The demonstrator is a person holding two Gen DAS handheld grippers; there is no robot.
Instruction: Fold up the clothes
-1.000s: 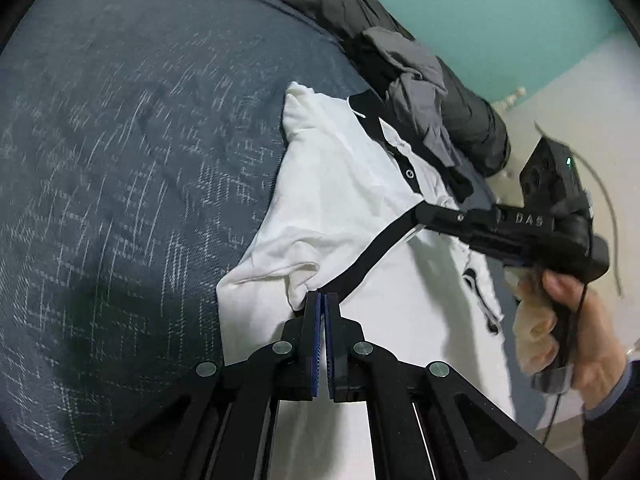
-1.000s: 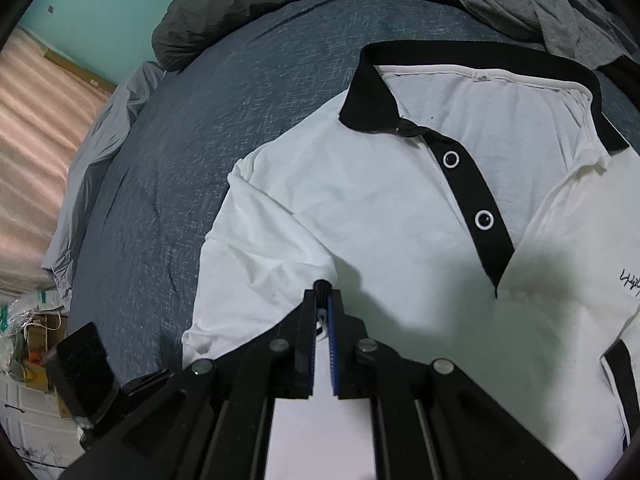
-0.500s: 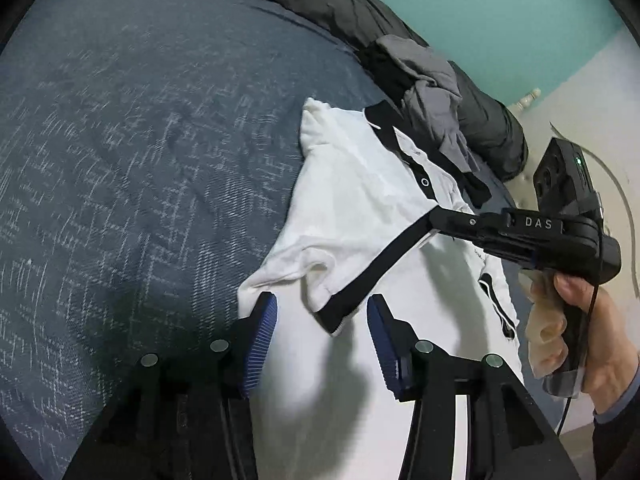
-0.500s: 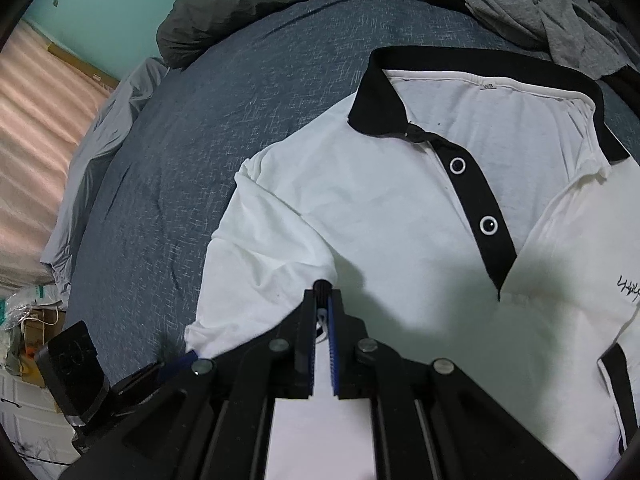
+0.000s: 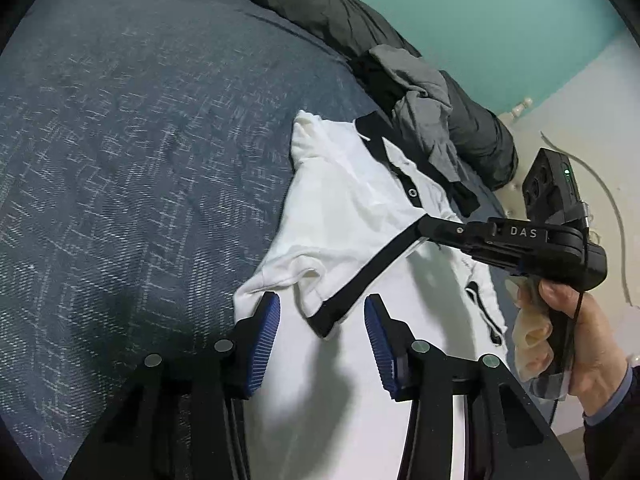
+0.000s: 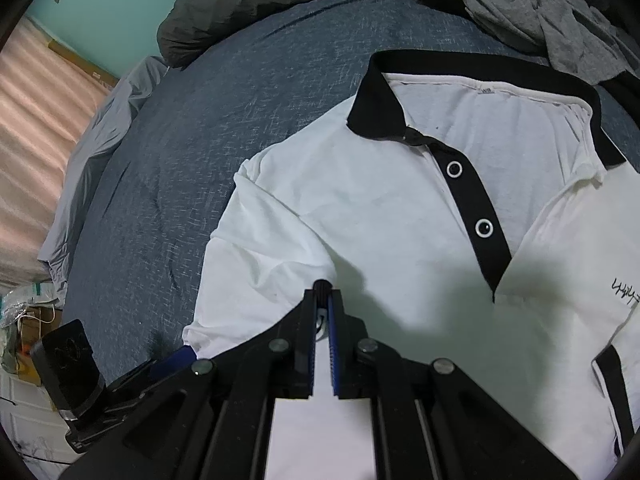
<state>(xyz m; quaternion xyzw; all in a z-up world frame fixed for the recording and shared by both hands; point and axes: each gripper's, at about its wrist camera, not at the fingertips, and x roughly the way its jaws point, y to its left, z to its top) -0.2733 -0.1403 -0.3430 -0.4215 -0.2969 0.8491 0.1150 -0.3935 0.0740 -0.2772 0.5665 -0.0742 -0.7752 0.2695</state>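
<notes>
A: Polo shirt (image 6: 360, 208), white with black trim, lies face up on the blue bedspread (image 5: 120, 160), collar (image 6: 480, 64) at the far end beside a heap of grey clothes (image 6: 532, 8); its long axis runs from far to near.

B: And the sleeve?

A: Folded sleeve (image 5: 320, 272) rests across the shirt's left side, its black cuff band (image 5: 360, 276) slanting from near-left to far-right. The near cuff corner lies between the spread pads of the left gripper (image 5: 320, 320), which has just been opening; nothing is pinched there.

B: Right gripper (image 6: 324, 300)?

A: Clenched on the far end of that same cuff band, a sliver of white cloth showing between its blue pads. It is the only one holding the shirt, so the next fold likely turns on it.
</notes>
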